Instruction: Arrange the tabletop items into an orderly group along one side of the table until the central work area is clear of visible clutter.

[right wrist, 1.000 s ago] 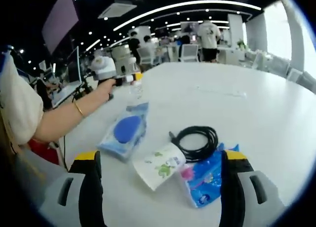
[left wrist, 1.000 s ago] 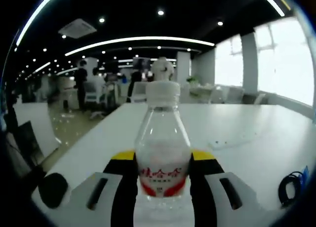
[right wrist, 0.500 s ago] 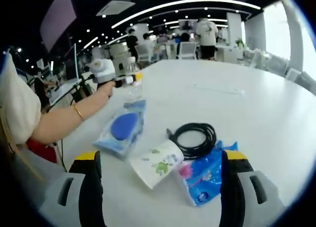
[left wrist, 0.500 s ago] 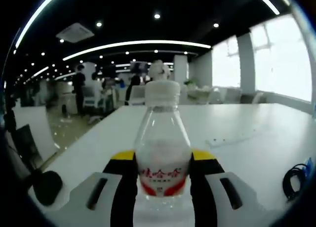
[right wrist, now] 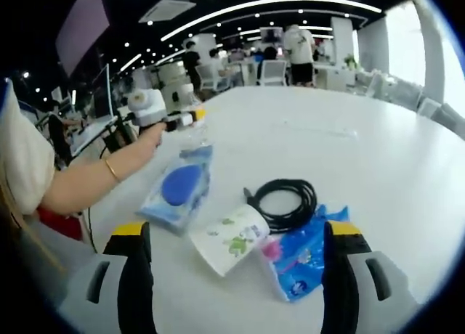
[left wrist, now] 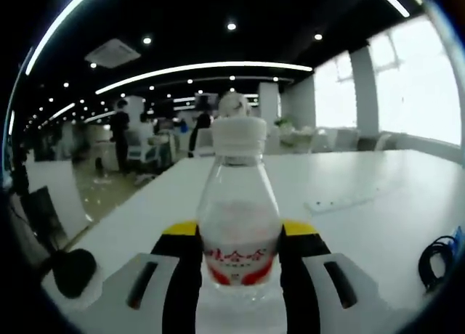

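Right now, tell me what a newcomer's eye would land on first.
The clear water bottle with a red label, clamped upright in the left claw. Then the cluster before the open right claw: a coiled black cable, a bright blue packet and a blue-sponge pack.

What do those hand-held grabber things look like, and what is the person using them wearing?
Each gripper has two black jaws tipped with yellow, mounted on pale grey bodies with dark slots; see the left gripper and the right gripper. In the right gripper view the left gripper has a white rounded housing. The person wears a light cream short sleeve and a thin bracelet.
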`<state>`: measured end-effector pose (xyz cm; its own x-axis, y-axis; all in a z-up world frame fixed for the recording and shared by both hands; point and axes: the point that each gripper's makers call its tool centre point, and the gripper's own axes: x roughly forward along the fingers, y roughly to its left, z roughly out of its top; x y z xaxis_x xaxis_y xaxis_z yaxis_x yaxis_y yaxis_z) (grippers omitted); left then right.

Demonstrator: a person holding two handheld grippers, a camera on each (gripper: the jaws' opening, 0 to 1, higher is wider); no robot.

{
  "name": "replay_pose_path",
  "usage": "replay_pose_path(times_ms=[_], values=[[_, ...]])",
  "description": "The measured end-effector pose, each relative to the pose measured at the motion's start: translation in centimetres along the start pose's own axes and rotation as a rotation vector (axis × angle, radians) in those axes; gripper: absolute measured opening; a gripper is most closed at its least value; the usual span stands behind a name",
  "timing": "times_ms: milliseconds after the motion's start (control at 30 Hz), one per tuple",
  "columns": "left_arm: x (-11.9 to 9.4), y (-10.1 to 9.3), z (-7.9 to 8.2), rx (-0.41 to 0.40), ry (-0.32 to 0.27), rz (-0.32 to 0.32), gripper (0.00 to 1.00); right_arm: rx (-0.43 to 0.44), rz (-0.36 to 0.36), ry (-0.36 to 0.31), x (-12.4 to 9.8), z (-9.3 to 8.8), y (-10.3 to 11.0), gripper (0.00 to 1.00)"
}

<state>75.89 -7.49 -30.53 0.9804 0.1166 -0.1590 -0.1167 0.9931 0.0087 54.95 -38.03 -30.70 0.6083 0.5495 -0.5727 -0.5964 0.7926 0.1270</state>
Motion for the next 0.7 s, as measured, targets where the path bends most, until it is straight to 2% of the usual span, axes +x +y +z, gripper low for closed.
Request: replay_pose_path(times_ms=[33,233,367,533,600,700], values=[[-0.1,0.0,0.2,-0.006,-0.016,-0.005,0.39,0.001,0.005,0.005,0.1,-0.1,0.1,0.96],[0.0,-0.1,0.2,0.009,-0.022,-0.001,0.39,-0.002,0.015,0.014,0.2,-0.2,0.4,0.97],[0.0,-0.1,0.2,0.009,-0.018,-0.004,0.40,0.034,0.006,-0.012,0.0,0.3,0.1,0.97],[-0.3,-0.1,0.3,0.005,-0.013,0.002,0.54,0.048,0.018,-0.028,-0.1,0.7,0.3,0.97],[-0.5,-0.4,0.9,-0.025,-0.023,-0.030,0.57,0.038,0.012,-0.035,-0.2,0.8,0.3,0.98],[-1.0,-0.4,1.6,-0.022,-0.032,-0.043,0.64,0.028,0.008,-0.045,-0.2,1.0,0.2,0.98]])
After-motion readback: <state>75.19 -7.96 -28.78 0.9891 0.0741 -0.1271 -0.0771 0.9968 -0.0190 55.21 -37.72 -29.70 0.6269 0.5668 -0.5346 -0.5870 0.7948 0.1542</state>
